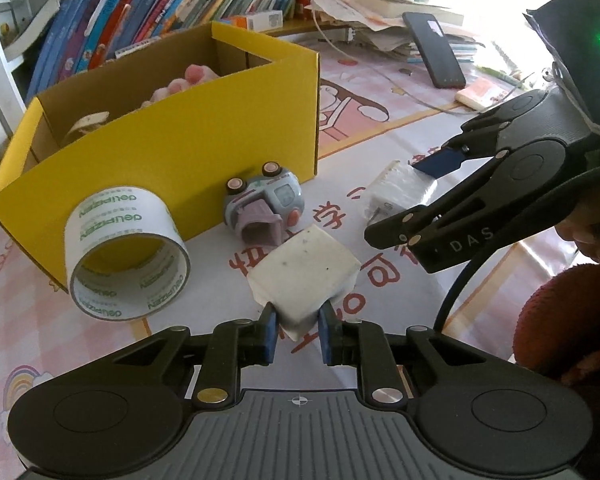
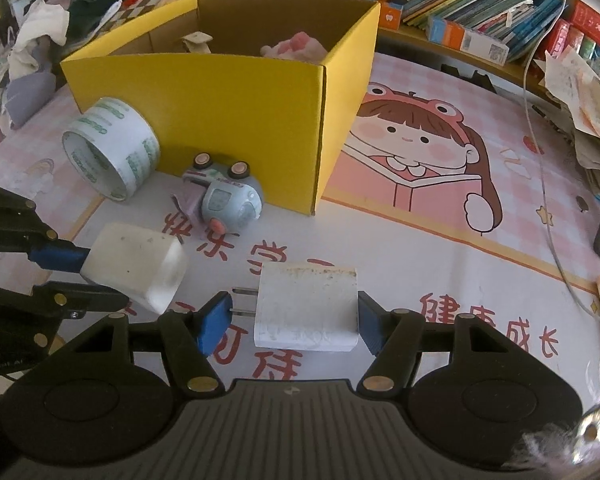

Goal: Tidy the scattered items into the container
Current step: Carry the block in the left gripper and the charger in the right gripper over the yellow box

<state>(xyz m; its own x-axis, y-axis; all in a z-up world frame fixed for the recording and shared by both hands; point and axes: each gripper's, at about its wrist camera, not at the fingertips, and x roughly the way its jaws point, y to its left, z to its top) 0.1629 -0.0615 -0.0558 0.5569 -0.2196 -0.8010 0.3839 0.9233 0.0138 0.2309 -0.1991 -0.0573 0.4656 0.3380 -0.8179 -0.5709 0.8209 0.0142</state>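
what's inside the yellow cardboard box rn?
Inside the yellow cardboard box: a pink plush item and a beige crumpled piece. The box floor is hidden by the front wall.

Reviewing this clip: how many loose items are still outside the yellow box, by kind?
White block, in left gripper: 1
White plug adapter, between right gripper fingers: 1
Tape roll: 1
Toy car: 1
Total: 4
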